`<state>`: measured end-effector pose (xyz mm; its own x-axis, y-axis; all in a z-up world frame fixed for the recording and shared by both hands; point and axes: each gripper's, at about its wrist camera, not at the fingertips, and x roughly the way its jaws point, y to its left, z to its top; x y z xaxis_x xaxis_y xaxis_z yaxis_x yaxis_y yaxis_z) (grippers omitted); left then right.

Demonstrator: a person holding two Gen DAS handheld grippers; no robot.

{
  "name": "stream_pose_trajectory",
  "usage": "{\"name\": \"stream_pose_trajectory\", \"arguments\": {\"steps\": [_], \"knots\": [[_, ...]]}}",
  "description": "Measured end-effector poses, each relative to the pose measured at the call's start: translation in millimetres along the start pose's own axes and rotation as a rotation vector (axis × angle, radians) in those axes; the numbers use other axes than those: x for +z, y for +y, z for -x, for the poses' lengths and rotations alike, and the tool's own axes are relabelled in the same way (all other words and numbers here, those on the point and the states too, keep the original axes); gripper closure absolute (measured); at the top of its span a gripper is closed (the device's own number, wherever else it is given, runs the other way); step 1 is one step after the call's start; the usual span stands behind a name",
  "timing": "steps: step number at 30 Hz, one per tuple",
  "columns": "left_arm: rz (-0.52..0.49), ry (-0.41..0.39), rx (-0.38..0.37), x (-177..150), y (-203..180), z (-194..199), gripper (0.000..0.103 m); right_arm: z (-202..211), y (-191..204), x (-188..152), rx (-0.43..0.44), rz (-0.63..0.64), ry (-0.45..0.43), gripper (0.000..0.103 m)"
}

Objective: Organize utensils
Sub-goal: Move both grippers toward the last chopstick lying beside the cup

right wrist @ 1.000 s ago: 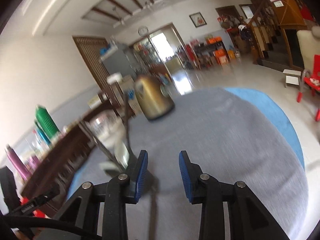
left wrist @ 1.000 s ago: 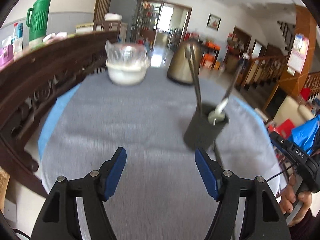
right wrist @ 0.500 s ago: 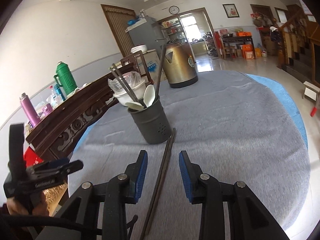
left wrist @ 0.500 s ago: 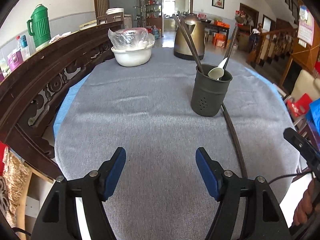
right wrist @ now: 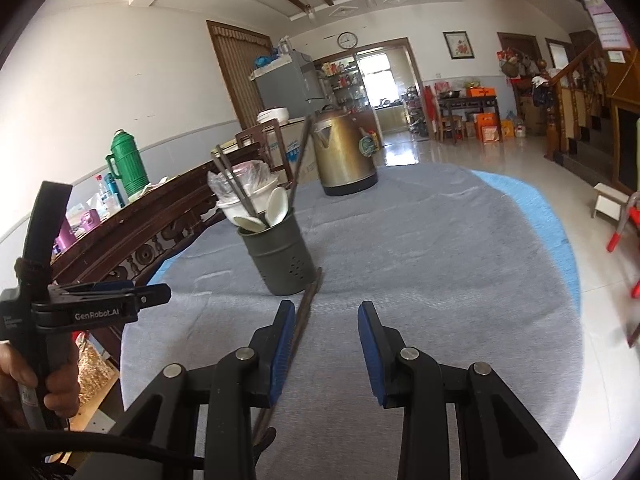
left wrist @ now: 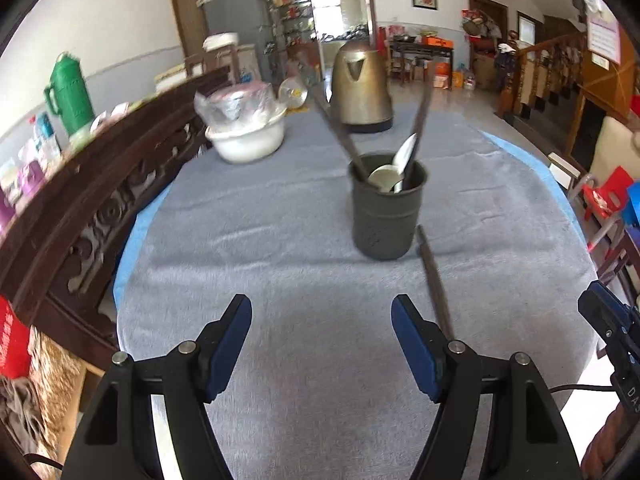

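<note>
A dark grey utensil holder [left wrist: 385, 207] [right wrist: 280, 256] stands on the grey table cloth and holds white spoons [left wrist: 402, 156] [right wrist: 276, 209] and dark chopsticks [left wrist: 338, 132] [right wrist: 234, 190]. A pair of dark chopsticks [left wrist: 434, 280] [right wrist: 304, 316] lies flat on the cloth, running from the holder's base toward me. My left gripper [left wrist: 322, 344] is open and empty, above the cloth short of the holder. My right gripper [right wrist: 326, 340] is open and empty; the lying chopsticks pass just beside its left finger [right wrist: 282, 344].
A bronze kettle [left wrist: 362, 88] [right wrist: 344, 150] and a white bowl covered in plastic [left wrist: 246, 126] stand farther back. A carved dark wooden bench back [left wrist: 80, 208] runs along the left edge. The cloth [left wrist: 304, 380] [right wrist: 460, 264] ends at the near table edge.
Both views have settled from fast motion and pulled back toward the near table edge. The holder stands still, and both grippers stay open.
</note>
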<state>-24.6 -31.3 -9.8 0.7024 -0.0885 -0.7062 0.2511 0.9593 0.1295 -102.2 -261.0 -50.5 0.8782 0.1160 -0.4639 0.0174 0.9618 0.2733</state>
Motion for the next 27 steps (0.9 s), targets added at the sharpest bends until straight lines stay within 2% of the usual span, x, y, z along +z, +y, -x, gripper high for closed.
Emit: {"name": "stream_pose_trajectory", "arguments": {"steps": [4,10,18,27], "knots": [[-0.056,-0.045,0.018,5,-9,8,0.03,9,-8,1,-0.037,-0.015,0.005,0.067],[-0.068,-0.053,0.051,9,0,11,0.03,11,3,16,-0.061,-0.013,0.008,0.067],[-0.01,-0.026,0.099,6,32,11,0.03,3,37,29,-0.032,0.018,0.033,0.067],[0.063,-0.023,0.096,0,58,10,0.03,-1,69,37,-0.013,0.078,0.046,0.067]]}}
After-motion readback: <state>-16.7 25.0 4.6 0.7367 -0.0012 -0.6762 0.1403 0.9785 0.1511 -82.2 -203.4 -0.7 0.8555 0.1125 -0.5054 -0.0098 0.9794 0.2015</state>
